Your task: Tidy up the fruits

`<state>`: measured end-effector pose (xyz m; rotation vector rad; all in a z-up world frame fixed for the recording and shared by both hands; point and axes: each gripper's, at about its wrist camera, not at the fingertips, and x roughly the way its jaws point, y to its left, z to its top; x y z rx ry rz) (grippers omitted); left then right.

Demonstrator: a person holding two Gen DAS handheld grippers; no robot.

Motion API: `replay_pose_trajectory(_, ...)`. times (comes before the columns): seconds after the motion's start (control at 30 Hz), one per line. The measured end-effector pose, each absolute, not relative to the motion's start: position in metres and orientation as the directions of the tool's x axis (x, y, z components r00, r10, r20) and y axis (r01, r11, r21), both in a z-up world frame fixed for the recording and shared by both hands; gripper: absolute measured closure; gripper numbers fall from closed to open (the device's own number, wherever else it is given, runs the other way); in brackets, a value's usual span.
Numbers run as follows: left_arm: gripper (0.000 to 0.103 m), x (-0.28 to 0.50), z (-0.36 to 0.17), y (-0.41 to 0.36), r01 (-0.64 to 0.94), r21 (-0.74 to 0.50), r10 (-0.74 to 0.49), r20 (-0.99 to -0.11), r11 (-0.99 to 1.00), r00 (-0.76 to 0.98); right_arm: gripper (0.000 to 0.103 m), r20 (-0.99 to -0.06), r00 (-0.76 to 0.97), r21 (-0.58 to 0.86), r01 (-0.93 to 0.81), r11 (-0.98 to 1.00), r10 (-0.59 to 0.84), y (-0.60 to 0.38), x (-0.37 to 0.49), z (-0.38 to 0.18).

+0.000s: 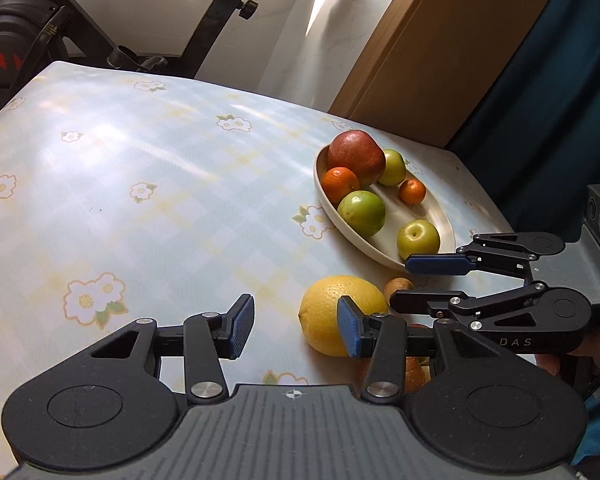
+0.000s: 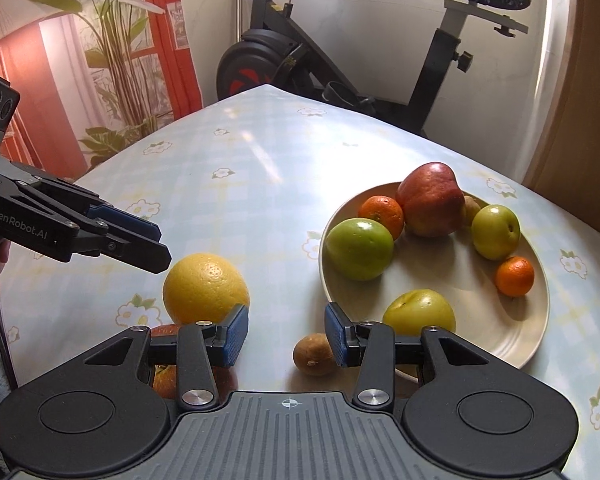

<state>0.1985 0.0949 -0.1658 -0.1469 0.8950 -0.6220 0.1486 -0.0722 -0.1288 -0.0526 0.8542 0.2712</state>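
From the left wrist camera, the left gripper point(image 1: 296, 330) hangs over the flowered tablecloth point(image 1: 140, 184) with its jaws apart and nothing between them. The plate point(image 1: 444, 222) serves as landmark: it lies up and to the right of this gripper, near the table's far right edge. On the plate sit a red apple point(image 1: 356, 156), two small oranges, the nearer one point(image 1: 340, 184) touching the apple, and three green fruits. A big yellow citrus point(image 1: 332, 312) lies on the cloth just below the plate, partly behind the left gripper's right finger. The right gripper point(image 1: 404, 280) reaches in from the right, just below the plate's near rim, jaws parted and empty.

From the right wrist camera, the right gripper point(image 2: 286, 336) hovers over the cloth left of the plate point(image 2: 500, 336), its jaws apart, gripping nothing. A small brown fruit point(image 2: 312, 354) lies on the table just beside the plate's near left rim, next to the right finger. The yellow citrus point(image 2: 204, 288) rests farther left of the plate, well apart from it. The left gripper point(image 2: 156, 244) comes in from the left, above the citrus, its jaws parted with nothing between them. An exercise bike point(image 2: 300, 60) stands beyond the table.
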Motion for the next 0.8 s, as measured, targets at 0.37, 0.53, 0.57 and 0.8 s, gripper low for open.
replay_pose_trajectory(0.37,0.056,0.210,-0.172,0.080,0.443,-0.399,-0.587,-0.662,0.803,0.466,0.064,-0.768,0.606,0.050,-0.266,0.963,0.207,-0.074,0.158,-0.131)
replay_pose_trajectory(0.53,0.056,0.227,-0.174,0.070,0.422,-0.427,-0.594,-0.663,0.800,0.455,0.064,-0.768,0.604,0.053,-0.272,0.961,0.213,-0.078,0.161,-0.131)
replay_pose_trajectory(0.57,0.056,0.230,-0.174,0.068,0.421,-0.427,-0.593,-0.665,0.800,0.454,0.064,-0.766,0.603,0.061,-0.276,0.959,0.223,-0.079,0.161,-0.130)
replay_pose_trajectory(0.8,0.056,0.239,-0.174,0.052,0.441,-0.403,-0.585,-0.679,0.802,0.442,0.064,-0.764,0.591,0.084,-0.309,0.947,0.260,-0.077,0.162,-0.127)
